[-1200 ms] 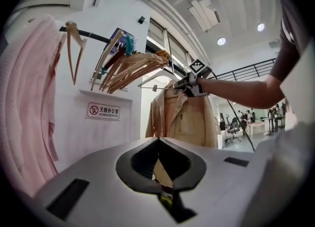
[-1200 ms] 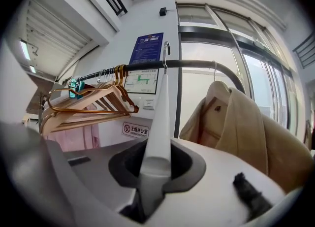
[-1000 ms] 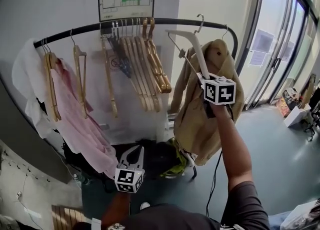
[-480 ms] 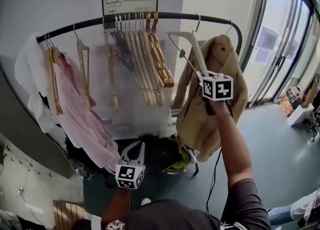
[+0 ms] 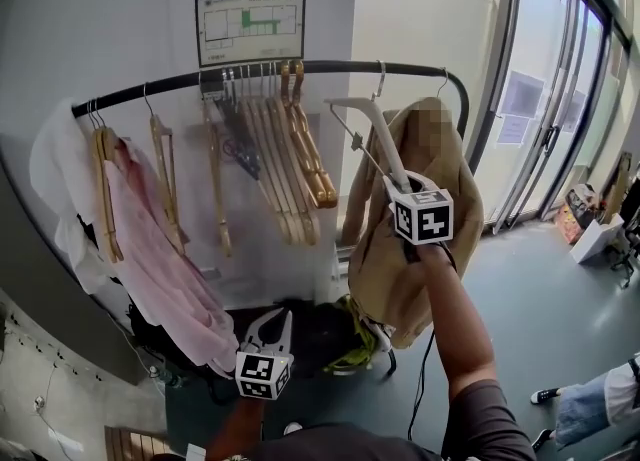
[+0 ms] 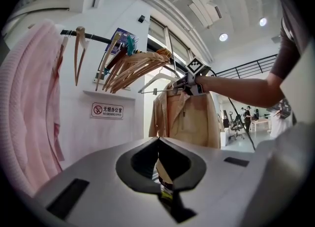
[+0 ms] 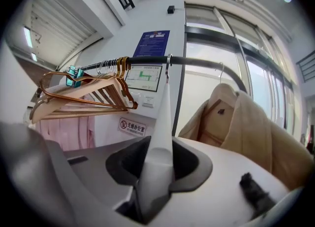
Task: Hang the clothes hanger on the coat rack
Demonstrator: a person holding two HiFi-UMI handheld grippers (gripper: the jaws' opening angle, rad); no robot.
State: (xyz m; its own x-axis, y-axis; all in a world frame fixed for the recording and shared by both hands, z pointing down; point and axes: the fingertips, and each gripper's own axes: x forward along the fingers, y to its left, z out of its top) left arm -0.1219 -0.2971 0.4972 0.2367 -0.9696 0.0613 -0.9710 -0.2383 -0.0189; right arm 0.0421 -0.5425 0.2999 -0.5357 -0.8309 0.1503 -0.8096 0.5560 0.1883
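A white hanger hangs with its metal hook over the black rail of the coat rack, between the wooden hangers and a beige coat. My right gripper is raised to the hanger's lower arm. In the right gripper view that white arm runs up from between the jaws of the right gripper to the rail. The jaws are opening, and a dark gap shows beside the hanger. My left gripper is low in front of the rack, shut and empty.
Several wooden hangers crowd the rail's middle, and a pink garment hangs at its left end. The beige coat hangs just right of the white hanger. Glass doors stand at the right. A person's leg shows at bottom right.
The head camera has shifted a little. The white hanger and both grippers keep their places against the rack.
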